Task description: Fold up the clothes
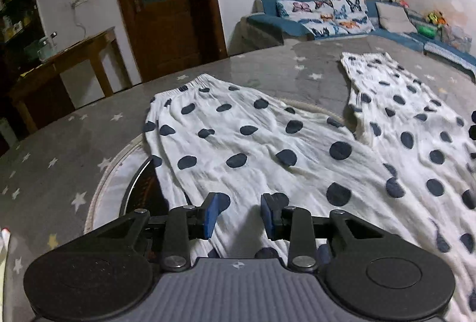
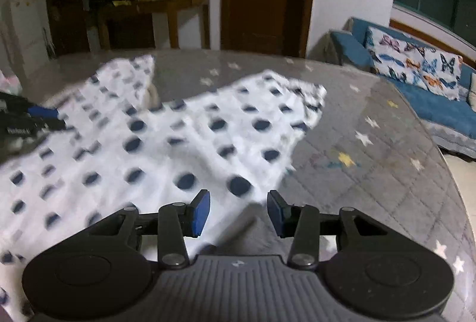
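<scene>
Both grippers are seen with jaws parted and nothing held between the blue pads. Nearest the left wrist camera, the left gripper (image 1: 238,212) is held low over the hem end of the polka-dot trousers (image 1: 253,143), white cloth showing in the gap between its pads. In the right wrist view, the right gripper (image 2: 238,212) is poised at the near right edge of the same garment (image 2: 178,143), its left pad over cloth and its right pad over the grey star-printed surface (image 2: 372,173). The trousers are spread flat on that surface, two legs fanned apart, with gathered elastic ends lying farthest from the grippers. A round ring outline (image 1: 101,182) is partly covered by the cloth. Beyond the surface, a wooden side table (image 1: 74,54), a brown door (image 1: 166,1) and a blue sofa with butterfly cushions (image 1: 327,15) are seen against white walls.
</scene>
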